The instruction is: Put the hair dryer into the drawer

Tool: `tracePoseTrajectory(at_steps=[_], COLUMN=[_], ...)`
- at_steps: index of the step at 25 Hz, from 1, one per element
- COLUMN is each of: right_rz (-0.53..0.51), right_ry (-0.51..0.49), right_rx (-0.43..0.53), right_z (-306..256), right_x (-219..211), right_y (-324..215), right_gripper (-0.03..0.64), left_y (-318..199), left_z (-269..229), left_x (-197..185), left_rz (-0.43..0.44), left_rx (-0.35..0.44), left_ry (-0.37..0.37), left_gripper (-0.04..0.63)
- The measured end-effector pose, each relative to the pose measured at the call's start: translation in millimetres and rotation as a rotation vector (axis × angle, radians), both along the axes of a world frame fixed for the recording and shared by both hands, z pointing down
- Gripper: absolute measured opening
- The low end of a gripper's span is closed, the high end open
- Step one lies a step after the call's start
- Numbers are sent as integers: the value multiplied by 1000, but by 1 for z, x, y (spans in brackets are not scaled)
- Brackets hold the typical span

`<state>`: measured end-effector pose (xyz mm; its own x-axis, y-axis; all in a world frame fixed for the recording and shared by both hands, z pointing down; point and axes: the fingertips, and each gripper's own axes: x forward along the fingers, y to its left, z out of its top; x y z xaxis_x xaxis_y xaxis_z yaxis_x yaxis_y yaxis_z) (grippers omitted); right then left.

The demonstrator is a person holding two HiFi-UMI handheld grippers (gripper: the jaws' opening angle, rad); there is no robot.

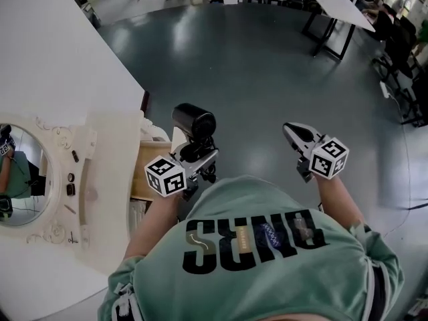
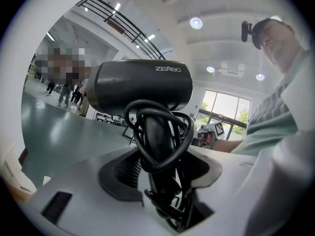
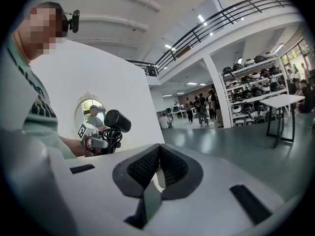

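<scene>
— What is around you, from the big things down?

— You stand on a wide grey floor [image 1: 267, 65]. At your left is a white dressing table [image 1: 107, 199] with an oval mirror [image 1: 27, 179] in a carved frame. Just beside the table is a tan wooden part [image 1: 142, 172]; I cannot tell if it is the drawer.

— And where is the hair dryer [image 2: 142, 85]?

— It is in your left gripper [image 1: 199, 156], in front of your chest, near the table but not touching it. It stands upright, with the barrel above the jaws.

— How does it look?

— It is black, with a short thick barrel and a pale word printed on the side. Its black cord [image 2: 179, 127] is wound in loops around the handle [image 2: 156, 139].

— How do your grippers stand?

— The jaws of your left gripper are clamped on the wrapped handle. Your right gripper [image 3: 158, 149] is apart at the right side, over the floor; its pads meet at the tips and nothing is between them.
</scene>
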<state>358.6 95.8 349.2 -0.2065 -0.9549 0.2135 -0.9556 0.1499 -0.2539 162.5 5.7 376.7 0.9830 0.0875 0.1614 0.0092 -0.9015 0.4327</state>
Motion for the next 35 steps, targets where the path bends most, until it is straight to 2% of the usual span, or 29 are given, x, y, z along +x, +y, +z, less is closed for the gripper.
tracePoseTrajectory(at_steps=[3, 7, 15, 20, 24, 29, 35], right_rz=[-63, -78, -38, -4, -11, -79, -239], right_ry=[19, 11, -2, 14, 34, 51, 79], right_rx=[14, 25, 31, 23, 24, 17, -8], right_z=[-6, -12, -4, -8, -19, -28, -22], right_x=[38, 84, 108, 99, 93, 71, 9], right_y=[-10, -23, -43, -49, -66, -104, -179], right_gripper=[-6, -6, -6, -6, -6, -6, -6], left_y=[-1, -2, -27, -48, -68, -95, -136], left_z=[-7, -18, -11, -10, -12, -8, 19], left_x=[38, 81, 99, 92, 81, 50, -22], left_rz=[-58, -81, -50, -18, -33, -106, -244], left_rx=[-38, -49, -29, -21, -9, 9, 32], left_ry=[43, 64, 31, 26, 18, -9, -88], left_gripper=[244, 244, 244, 244, 244, 244, 244])
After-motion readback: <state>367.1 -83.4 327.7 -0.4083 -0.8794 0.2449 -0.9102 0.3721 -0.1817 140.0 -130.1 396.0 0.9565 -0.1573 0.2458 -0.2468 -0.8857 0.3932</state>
